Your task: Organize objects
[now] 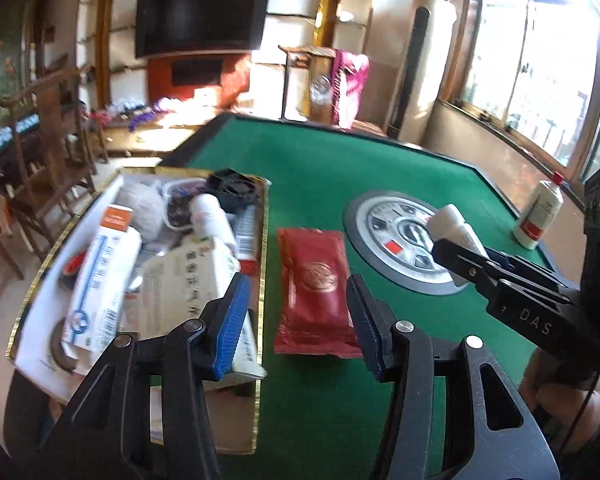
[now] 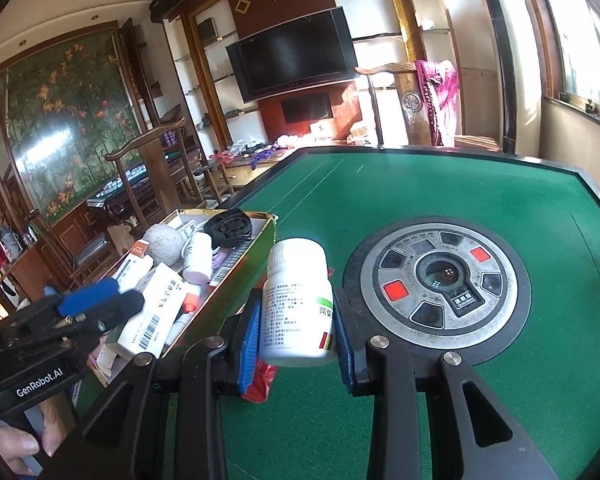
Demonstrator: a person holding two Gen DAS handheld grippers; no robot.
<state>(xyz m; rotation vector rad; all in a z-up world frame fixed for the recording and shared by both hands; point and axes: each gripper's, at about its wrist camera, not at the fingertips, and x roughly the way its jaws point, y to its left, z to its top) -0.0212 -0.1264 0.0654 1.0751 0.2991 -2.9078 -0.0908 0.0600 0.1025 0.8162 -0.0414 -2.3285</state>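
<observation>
Left wrist view: left gripper [image 1: 296, 320] lower centre, blue pads apart, nothing between them.
Red packet [image 1: 316, 292]: flat on green table [image 1: 340, 168], centre frame, just beyond the spread fingers, right of the box.
Box [image 1: 262, 280]: gold-rimmed, left half of frame, full of cartons, tubes, a black fan at its far end.
Right wrist view: right gripper [image 2: 296, 340] lower centre, clamped on white pill bottle [image 2: 298, 304], bottle upright, lifted off the felt.
Round dial [image 2: 436, 288]: table centre, right of bottle.
Second bottle [image 1: 540, 212]: white, red cap, right edge of left wrist view, on the table edge.
</observation>
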